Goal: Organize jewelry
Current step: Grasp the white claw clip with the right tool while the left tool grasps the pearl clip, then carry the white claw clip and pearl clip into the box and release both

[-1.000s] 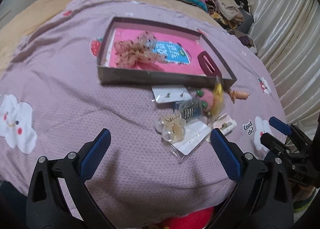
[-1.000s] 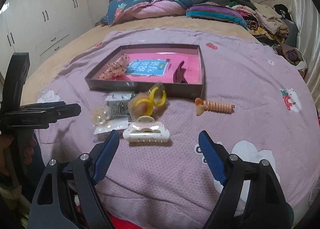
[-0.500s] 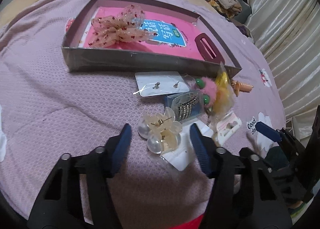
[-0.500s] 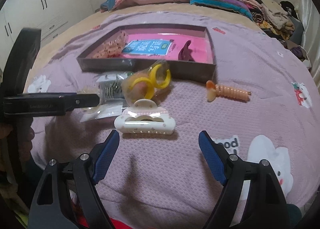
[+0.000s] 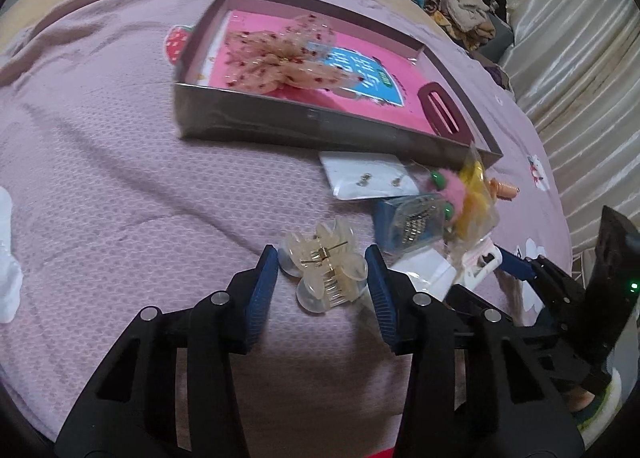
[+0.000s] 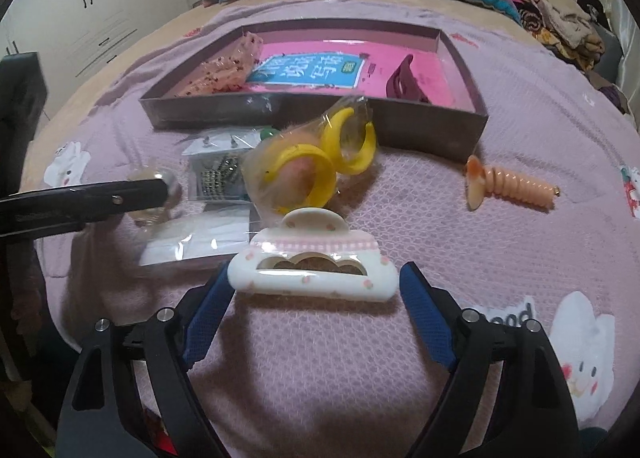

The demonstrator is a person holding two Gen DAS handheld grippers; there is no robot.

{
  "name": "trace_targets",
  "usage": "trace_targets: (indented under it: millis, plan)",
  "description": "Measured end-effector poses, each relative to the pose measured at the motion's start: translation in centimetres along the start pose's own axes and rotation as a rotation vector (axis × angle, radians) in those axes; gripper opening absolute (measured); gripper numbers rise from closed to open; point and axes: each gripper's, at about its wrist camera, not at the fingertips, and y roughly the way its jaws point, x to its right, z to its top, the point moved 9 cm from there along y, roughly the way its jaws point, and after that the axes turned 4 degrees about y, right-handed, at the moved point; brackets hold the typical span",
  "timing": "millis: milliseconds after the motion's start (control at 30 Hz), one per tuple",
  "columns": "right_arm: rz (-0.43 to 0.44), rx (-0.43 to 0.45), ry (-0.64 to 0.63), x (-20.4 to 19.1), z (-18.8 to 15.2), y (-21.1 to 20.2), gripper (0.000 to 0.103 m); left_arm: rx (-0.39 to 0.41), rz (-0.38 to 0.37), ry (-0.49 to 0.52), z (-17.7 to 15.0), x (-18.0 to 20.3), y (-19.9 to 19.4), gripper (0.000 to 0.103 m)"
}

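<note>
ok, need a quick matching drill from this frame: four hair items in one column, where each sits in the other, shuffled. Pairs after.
Items
1. clear flower claw clip
2. white cloud claw clip
3. maroon claw clip
4. peach spiral hair tie

Places
A. inside the grey box, right end
B. between the left gripper pads
C. alone on the purple blanket, right of the pile
D. in front of the right gripper

Pairs: 1-B, 2-D, 3-A, 4-C
</note>
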Motion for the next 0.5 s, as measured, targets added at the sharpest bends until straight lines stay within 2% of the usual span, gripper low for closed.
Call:
trace_targets:
  millis: [333,367,400,500]
  plan:
    - [-0.019,0.063,0.052,1.7,0.0,-1.9,0.077,0.038,0.042,0.000,0.2,-1.5,-1.7,0.037]
    - [-0.019,0.071,0.060,1.9,0.0,-2.3,0.074,0.043,0.046,0.002,0.2,-1.6,-2.0,0.036]
    - [-0.022,0.080,0.068,2.2,0.1,-2.7,0.065,0.046,0.049,0.005,0.3,-1.5,-2.1,0.036]
    - [-0.015,0.113,0.104,3.2,0.3,-4.6,0.065,0.060,0.057,0.012,0.6,-1.4,-2.7,0.036]
